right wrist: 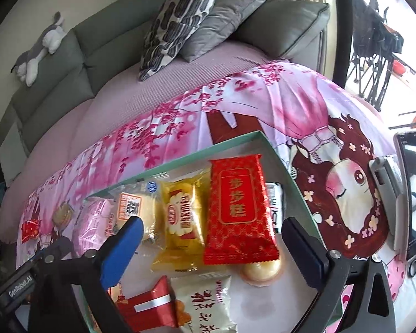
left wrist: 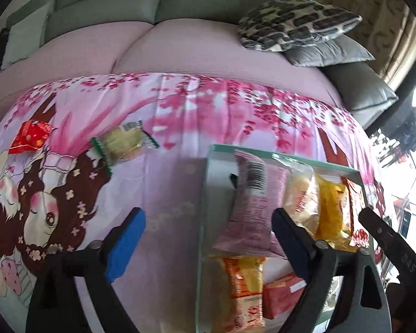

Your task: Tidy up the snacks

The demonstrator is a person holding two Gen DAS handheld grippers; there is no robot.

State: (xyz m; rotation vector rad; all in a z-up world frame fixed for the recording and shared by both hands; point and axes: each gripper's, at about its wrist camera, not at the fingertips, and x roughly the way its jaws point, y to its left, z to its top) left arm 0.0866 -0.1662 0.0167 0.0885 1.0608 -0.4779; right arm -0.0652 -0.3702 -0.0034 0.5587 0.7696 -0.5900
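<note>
My left tongs [left wrist: 208, 238] stand wide open with nothing in them; the blue pad [left wrist: 126, 245] hangs over bare cloth and the dark pad [left wrist: 292, 238] sits in front of the tray's snacks without pressing any. My right tongs [right wrist: 213, 249] are spread just as wide and empty, poised above the tray [right wrist: 180, 156], with the red packet [right wrist: 240, 211] and the yellow packet [right wrist: 180, 222] lying in the gap between the pads, untouched.

The tray is a shallow box with a pale green rim, resting on a pink cartoon-printed cloth [left wrist: 163, 183]. In its far row, from left to right, lie a pink packet [left wrist: 252, 202], a clear-wrapped pale cake [right wrist: 136, 199], the yellow packet and the red packet. Nearer me are a white packet with large characters [right wrist: 205, 305], a small red box [right wrist: 147, 305] and a round pale cake [right wrist: 260, 272] partly under the red packet.

Out on the cloth, well to the left of the tray, two snacks remain: a round cake in a clear wrapper [left wrist: 122, 144] and, farther left, a small red packet [left wrist: 30, 136]. To the right of the tray a phone [right wrist: 411, 188] stands in a holder. Beyond the cloth is a sofa [left wrist: 180, 2] with cushions [left wrist: 296, 23].
</note>
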